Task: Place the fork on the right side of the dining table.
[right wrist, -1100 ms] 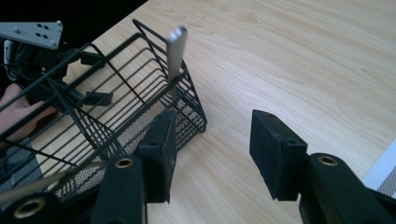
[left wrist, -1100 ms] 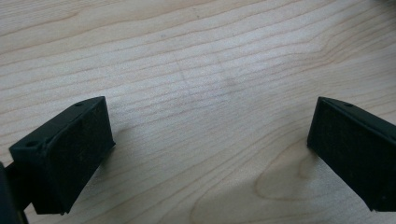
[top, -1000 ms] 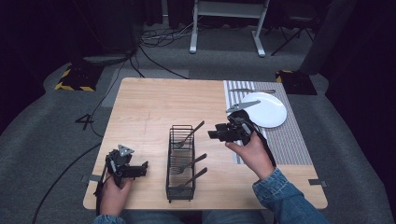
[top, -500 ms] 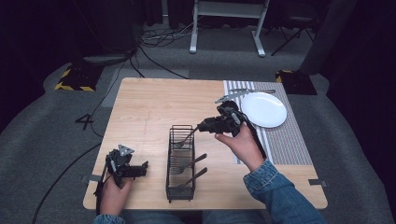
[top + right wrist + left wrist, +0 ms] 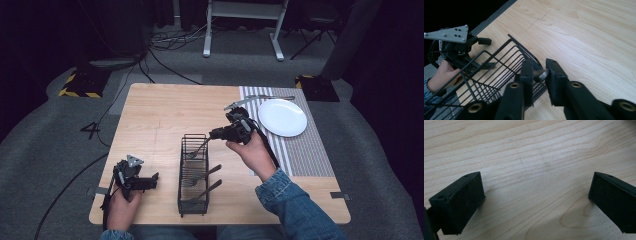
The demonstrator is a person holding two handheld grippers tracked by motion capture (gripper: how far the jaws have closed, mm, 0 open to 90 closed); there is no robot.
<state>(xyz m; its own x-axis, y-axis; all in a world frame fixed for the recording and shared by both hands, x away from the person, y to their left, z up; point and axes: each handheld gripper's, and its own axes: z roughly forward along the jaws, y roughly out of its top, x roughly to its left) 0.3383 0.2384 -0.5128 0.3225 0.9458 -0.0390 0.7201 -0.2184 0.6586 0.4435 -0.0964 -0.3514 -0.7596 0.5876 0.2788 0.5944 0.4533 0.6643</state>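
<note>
A black wire basket stands on the wooden table and holds three utensils. One is a fork leaning at its far end. My right gripper reaches in from the right. Its jaws have just been closing, and they now pinch the fork's metal handle, so my right gripper is shut on it above the basket rim. My left gripper rests near the table's front left corner, its jaws wide apart over bare wood.
A white plate sits on a striped placemat at the right, with cutlery lying beyond it. Two more utensils lean in the basket's near half. The left hand with its gripper lies past the basket.
My right gripper has moved left from beside the plate to the basket's far end, and its jaws have closed on the fork handle. The left gripper has stayed in place.
</note>
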